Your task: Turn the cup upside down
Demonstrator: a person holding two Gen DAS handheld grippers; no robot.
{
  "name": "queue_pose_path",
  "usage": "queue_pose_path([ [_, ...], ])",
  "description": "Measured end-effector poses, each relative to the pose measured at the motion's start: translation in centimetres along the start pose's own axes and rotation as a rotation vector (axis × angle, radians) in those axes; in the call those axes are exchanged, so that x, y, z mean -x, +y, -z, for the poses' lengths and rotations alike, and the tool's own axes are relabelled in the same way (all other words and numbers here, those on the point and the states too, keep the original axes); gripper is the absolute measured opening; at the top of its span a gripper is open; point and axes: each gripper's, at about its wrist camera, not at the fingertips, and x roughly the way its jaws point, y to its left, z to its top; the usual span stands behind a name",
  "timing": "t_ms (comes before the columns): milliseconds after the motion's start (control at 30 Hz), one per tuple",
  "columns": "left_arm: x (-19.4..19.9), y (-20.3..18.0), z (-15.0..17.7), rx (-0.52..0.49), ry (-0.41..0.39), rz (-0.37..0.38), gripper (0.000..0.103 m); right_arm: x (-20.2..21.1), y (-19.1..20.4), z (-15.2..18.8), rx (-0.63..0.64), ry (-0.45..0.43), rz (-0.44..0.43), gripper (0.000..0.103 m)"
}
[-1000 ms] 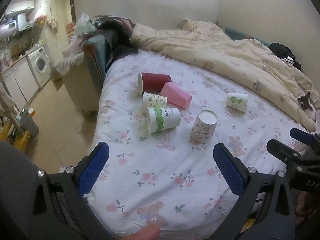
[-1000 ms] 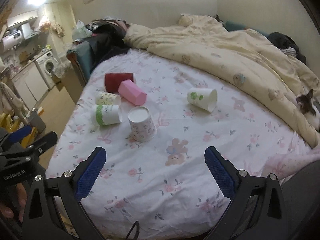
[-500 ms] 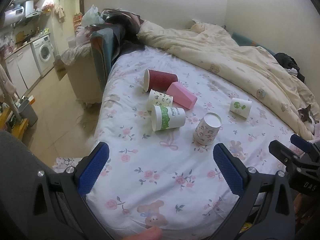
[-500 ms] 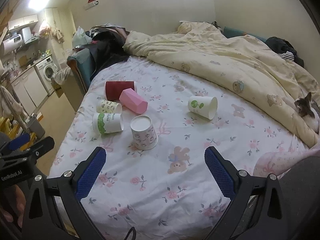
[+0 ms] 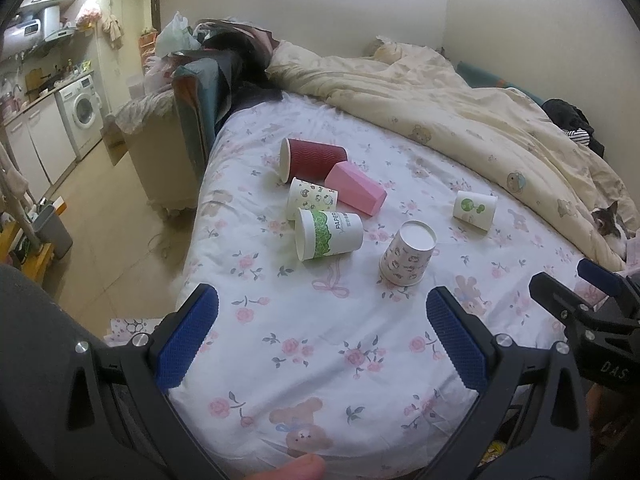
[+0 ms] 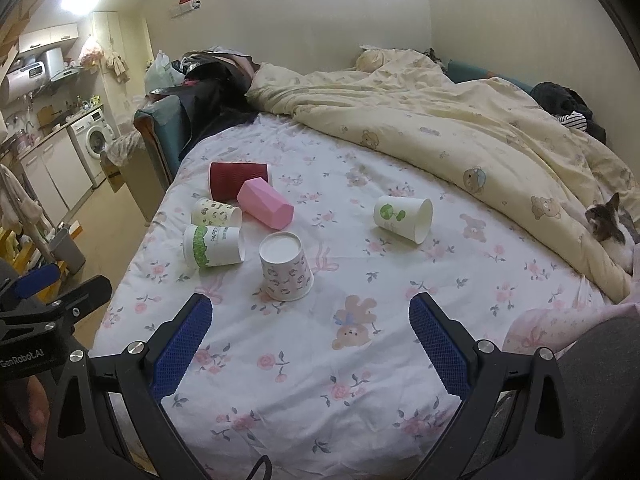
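Six cups lie on the floral white bed sheet (image 6: 280,380), most toward the bed's left edge: a dark red ribbed paper cup (image 6: 236,180), a pink faceted cup (image 6: 266,204), a small white paper cup with animal prints (image 6: 216,212) and a white paper cup with a green band (image 6: 214,246) all on their sides; a white paper cup with a green tree logo (image 6: 402,218) on its side well apart, nearer the cream duvet (image 6: 460,132); the patterned white paper cup (image 6: 285,266) already stands mouth-down in the middle; the left tool (image 5: 320,336) and right tool (image 6: 308,344) both hang spread and empty over the near edge; paper cups are likely light and crush easily, so a gentle pinch across the mid-wall seems best; readable writing: "PAPER" on the green-banded cup, "GenRobot.AI" and "DAS" on the tools
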Motion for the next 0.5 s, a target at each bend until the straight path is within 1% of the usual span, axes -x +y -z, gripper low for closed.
queue_pose_path([
  [500,-0.15,-0.08,0.07,0.003,0.006,0.006,0.103,-0.1,-0.25,-0.16,-0.013,0.005,-0.003,0.101],
])
